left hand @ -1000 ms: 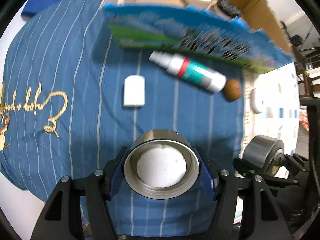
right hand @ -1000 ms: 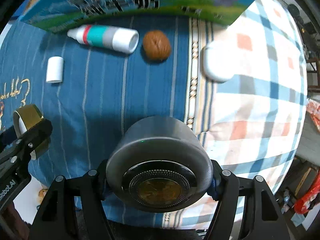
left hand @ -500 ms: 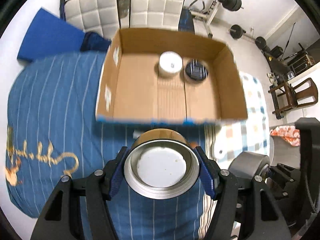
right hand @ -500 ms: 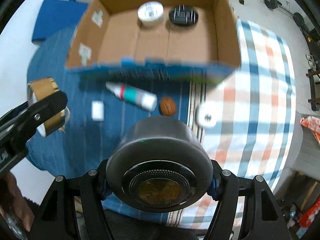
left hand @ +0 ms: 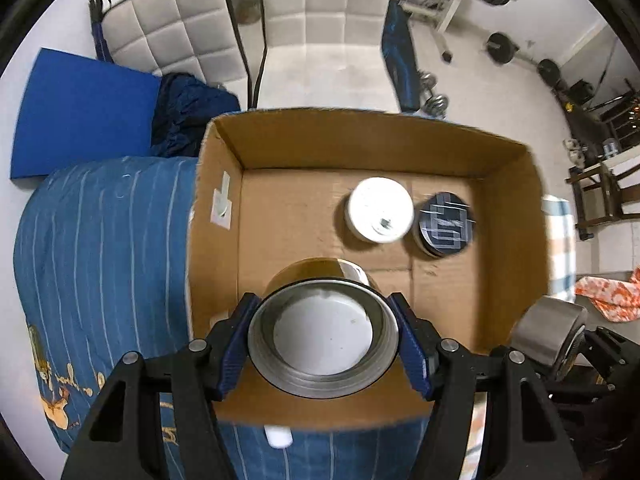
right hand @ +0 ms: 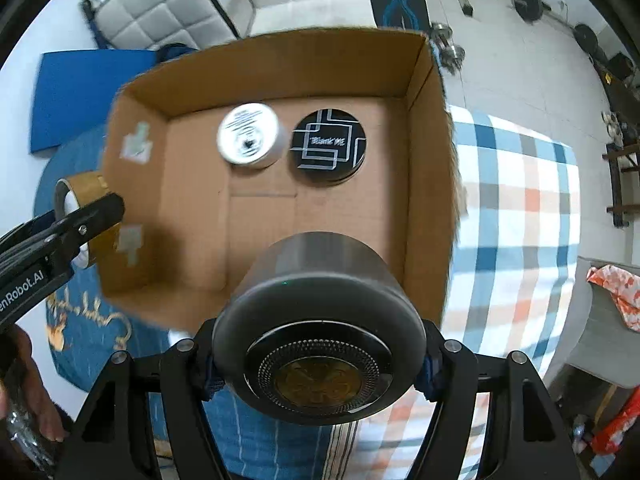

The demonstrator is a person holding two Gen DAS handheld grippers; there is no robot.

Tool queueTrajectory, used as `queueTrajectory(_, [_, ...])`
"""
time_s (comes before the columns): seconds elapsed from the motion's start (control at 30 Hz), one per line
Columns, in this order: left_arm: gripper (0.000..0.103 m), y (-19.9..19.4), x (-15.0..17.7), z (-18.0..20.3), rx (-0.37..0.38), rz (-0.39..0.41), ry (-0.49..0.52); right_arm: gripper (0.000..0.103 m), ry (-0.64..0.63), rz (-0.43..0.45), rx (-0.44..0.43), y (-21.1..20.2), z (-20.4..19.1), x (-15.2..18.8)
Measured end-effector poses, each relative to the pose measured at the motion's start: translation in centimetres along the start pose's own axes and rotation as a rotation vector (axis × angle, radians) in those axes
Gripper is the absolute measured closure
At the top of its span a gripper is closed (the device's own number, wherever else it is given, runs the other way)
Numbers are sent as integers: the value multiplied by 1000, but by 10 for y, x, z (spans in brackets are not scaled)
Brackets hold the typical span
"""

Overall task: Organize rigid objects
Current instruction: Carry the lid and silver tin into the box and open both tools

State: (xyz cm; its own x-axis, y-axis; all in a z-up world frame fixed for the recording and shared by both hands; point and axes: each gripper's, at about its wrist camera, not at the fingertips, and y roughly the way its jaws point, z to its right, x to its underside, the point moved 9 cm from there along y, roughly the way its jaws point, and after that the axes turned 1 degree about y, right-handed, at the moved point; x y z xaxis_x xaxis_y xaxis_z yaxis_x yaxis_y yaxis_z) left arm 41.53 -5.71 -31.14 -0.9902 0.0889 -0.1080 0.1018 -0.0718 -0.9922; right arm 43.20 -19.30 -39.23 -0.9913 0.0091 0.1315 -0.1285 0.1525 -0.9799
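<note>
My left gripper [left hand: 324,340] is shut on a gold-sided metal tin [left hand: 323,338] and holds it above the near left part of an open cardboard box [left hand: 216,264]. My right gripper [right hand: 318,356] is shut on a dark grey round can [right hand: 320,340] and holds it above the box's near edge [right hand: 160,304]. Inside the box lie a white round jar [left hand: 379,210] and a black round tin with a white line pattern [left hand: 445,225]. They also show in the right wrist view: the jar [right hand: 248,134] and the black tin [right hand: 328,146].
The box sits on a bed with a blue striped cover [left hand: 100,240] and a checked sheet [right hand: 516,216]. A small white object [left hand: 279,438] peeks out below the box's near wall. A blue mat [left hand: 80,116], white padded chairs [left hand: 320,4] and gym weights [left hand: 500,46] stand beyond.
Both grippers have risen and moved forward with their loads, from low over the bed to above the box. The bottle, walnut and white cap on the bed have dropped out of view.
</note>
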Motion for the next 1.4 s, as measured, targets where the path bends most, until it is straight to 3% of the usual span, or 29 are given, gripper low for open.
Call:
queueTrajectory(0.2, [40, 56, -19, -7, -17, -101, -16, 30, 9, -92, 34, 56, 8, -31])
queueTrajectory(0.63, [40, 118, -32, -14, -36, -227, -21, 30, -40, -214, 92, 107, 4, -36])
queueTrajectory(1.03, [39, 138, -35, -15, -19, -295, -41, 30, -54, -298, 104, 132, -7, -42])
queueTrajectory(1.17, [30, 141, -33, -17, 15, -336, -86, 29, -53, -318, 115, 140, -2, -43])
queueTrajectory(1.4, [17, 124, -30, -16, 76, -315, -130, 21, -33, -313, 97, 130, -5, -45])
